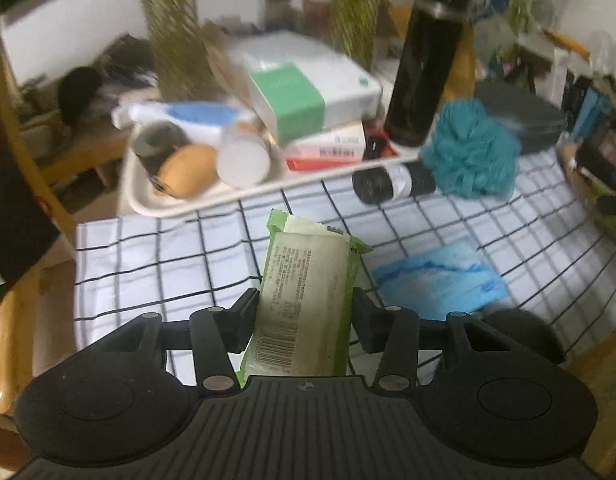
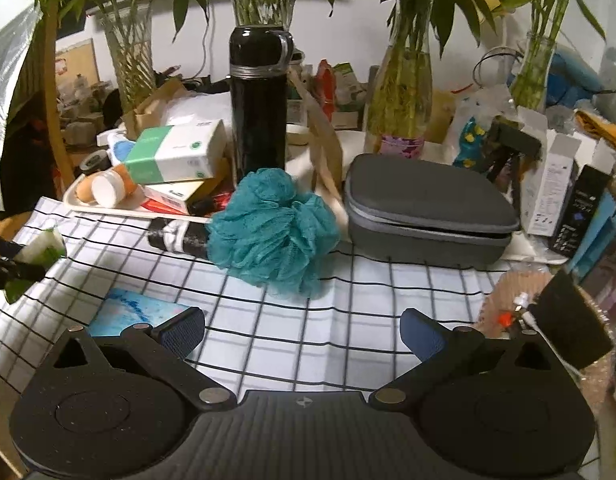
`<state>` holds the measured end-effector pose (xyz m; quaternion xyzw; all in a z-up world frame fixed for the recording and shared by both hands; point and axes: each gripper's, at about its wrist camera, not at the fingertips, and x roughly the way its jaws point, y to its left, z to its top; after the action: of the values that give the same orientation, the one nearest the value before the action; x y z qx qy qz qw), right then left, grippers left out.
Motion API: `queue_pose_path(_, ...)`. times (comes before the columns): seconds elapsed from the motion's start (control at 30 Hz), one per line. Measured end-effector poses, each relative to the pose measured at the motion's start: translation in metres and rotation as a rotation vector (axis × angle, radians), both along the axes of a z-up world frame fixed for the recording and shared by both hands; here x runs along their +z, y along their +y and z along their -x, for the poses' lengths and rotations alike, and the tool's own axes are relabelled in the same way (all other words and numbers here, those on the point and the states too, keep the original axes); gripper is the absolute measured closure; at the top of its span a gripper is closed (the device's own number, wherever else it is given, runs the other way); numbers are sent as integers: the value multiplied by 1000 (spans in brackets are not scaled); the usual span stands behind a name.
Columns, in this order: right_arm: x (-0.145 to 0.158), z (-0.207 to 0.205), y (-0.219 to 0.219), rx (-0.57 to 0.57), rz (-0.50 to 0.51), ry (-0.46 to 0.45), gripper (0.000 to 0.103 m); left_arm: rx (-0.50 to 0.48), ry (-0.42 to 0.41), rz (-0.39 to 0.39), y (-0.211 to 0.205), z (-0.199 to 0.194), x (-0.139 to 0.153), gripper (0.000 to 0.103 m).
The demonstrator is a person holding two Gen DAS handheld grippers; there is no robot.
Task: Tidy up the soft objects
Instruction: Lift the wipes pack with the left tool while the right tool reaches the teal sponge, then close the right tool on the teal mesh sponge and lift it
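Currently left hand-held gripper (image 1: pixel 304 316) is pinching a green wipes pack (image 1: pixel 308 292) across its width, fingers (image 1: pixel 244 316) pressed on both long sides; pack's long axis runs straight away from the camera, barcode end toward the gripper body, far end raised over the checked cloth (image 1: pixel 148 256) on the table. Right hand-held gripper (image 2: pixel 304 336) is spread wide, blue pads (image 2: pixel 184 332) well apart, holding nothing, hovering over the cloth. Teal bath pouf (image 2: pixel 272 224) sits on the cloth beside a black tube (image 2: pixel 176 236) lying on its side, just in front of a black flask (image 2: pixel 260 104) standing upright. Blue cloth square (image 1: pixel 439 280) lies flat near the right gripper's left pad. White tray (image 1: pixel 156 200) at the cloth's far edge holds boxes (image 1: pixel 308 100), a white-capped jar (image 1: pixel 244 156) on its side and an orange round thing (image 1: pixel 188 170). Grey zip case (image 2: pixel 427 208) is shut, contents hidden.
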<state>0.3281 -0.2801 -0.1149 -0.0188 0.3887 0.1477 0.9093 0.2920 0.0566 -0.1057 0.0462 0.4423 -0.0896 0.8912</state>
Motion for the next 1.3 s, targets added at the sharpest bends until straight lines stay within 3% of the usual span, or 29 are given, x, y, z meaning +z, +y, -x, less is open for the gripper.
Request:
queue_pose_path(0.23,-10,-7,-1,46,-95,28,0,31,-72,30,2,22,26,56)
queue_pose_path(0.4,-16,-15,8,116,-93,-12,0,49,-124,24,3,22,36,56)
queue_pose_path(0.77,-26,-50,30,168,-85,-138,0,22,-110,59,4,24,40,56)
queue_pose_path(1.3,-65,-102,76,185,112,-193,0,7,-80,56,4,22,39,56)
